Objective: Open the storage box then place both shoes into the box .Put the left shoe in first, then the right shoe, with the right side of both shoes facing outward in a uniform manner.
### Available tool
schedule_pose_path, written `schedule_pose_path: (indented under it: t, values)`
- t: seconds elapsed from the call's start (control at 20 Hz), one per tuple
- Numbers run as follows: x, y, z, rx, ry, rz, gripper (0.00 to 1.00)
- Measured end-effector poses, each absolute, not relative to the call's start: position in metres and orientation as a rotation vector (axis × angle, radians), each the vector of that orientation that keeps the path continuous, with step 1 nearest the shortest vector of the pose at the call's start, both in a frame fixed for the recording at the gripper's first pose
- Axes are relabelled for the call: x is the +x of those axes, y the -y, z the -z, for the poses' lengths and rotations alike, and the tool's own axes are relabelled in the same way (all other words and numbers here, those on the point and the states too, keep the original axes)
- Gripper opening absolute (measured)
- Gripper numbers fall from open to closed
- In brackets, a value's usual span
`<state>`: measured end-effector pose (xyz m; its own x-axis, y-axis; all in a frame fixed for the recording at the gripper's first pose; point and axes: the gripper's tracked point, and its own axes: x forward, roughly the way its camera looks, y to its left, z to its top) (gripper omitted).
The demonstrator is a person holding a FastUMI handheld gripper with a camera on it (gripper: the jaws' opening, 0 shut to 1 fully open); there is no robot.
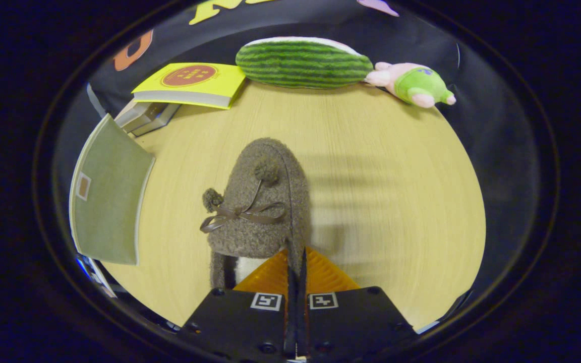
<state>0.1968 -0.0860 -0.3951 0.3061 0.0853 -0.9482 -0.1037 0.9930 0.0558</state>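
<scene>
You have one shoe (260,201) on the table (381,191), brown and fuzzy, with two pompoms and one bow. One gripper (296,257), its two fingers pinched onto the shoe's rim. One yellow book (189,83), one green book (109,201). Two plush toys: one watermelon (303,63), one pink-and-green figure (414,83).

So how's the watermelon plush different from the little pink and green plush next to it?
The watermelon plush is long, green with dark stripes and a pale top edge; the pink and green plush is smaller and rounder, pink with a green middle. The watermelon sits behind the yellow book; the small one lies off to the other side. Both lie at the table's far edge, well beyond the slipper pinched in the gripper.
</scene>
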Motion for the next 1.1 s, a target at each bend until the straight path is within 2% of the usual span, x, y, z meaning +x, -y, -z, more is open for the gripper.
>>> schedule_pose_path:
  t: [0.2, 0.35, 0.65, 1.1]
  values:
    - [0.186, 0.081, 0.386, 0.106, -1.286, -0.127, 0.06]
    - [0.190, 0.085, 0.368, 0.088, -1.251, -0.092, 0.06]
    - [0.189, 0.064, 0.318, 0.109, -1.209, -0.118, 0.07]
    - [0.187, -0.022, 0.241, 0.214, -1.174, -0.163, 0.06]
